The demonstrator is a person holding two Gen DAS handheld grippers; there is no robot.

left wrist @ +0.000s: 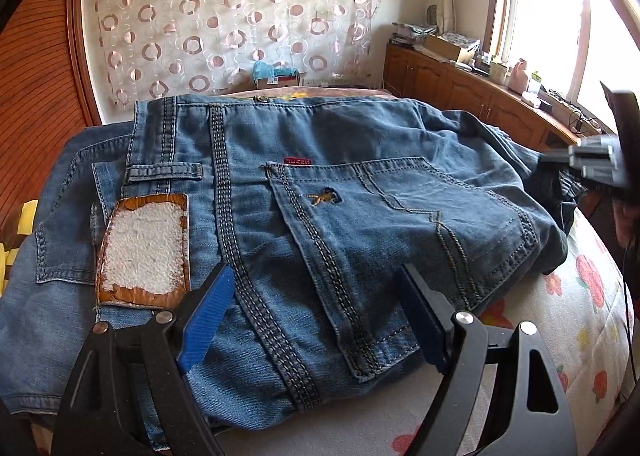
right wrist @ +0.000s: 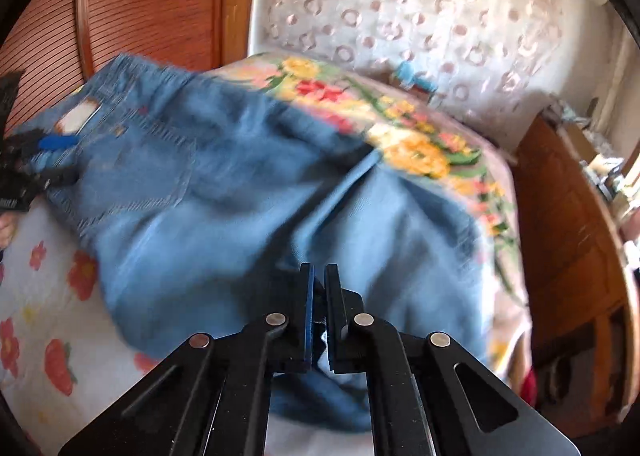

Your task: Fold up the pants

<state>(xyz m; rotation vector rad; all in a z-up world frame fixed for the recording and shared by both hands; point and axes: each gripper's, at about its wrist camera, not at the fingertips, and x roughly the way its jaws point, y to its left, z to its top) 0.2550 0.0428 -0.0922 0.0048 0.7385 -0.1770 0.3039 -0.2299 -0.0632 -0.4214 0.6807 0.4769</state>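
Blue jeans (left wrist: 320, 191) lie on the bed, seat side up, with a worn waist patch (left wrist: 146, 246) and a back pocket (left wrist: 400, 223). My left gripper (left wrist: 316, 296) is open, its jaws wide apart just above the waist end, holding nothing. In the blurred right wrist view the jeans (right wrist: 240, 191) stretch away across the bed. My right gripper (right wrist: 318, 288) is shut on a fold of the jeans' leg fabric and lifts it. The right gripper also shows at the far right of the left wrist view (left wrist: 592, 161). The left gripper shows at the left of the right wrist view (right wrist: 44, 159).
A floral bedspread (left wrist: 560, 316) covers the bed. A wooden sliding door (left wrist: 36, 67) stands at the left, a patterned curtain (left wrist: 232, 11) at the back. A cluttered wooden cabinet (left wrist: 460, 83) runs under the window at the right.
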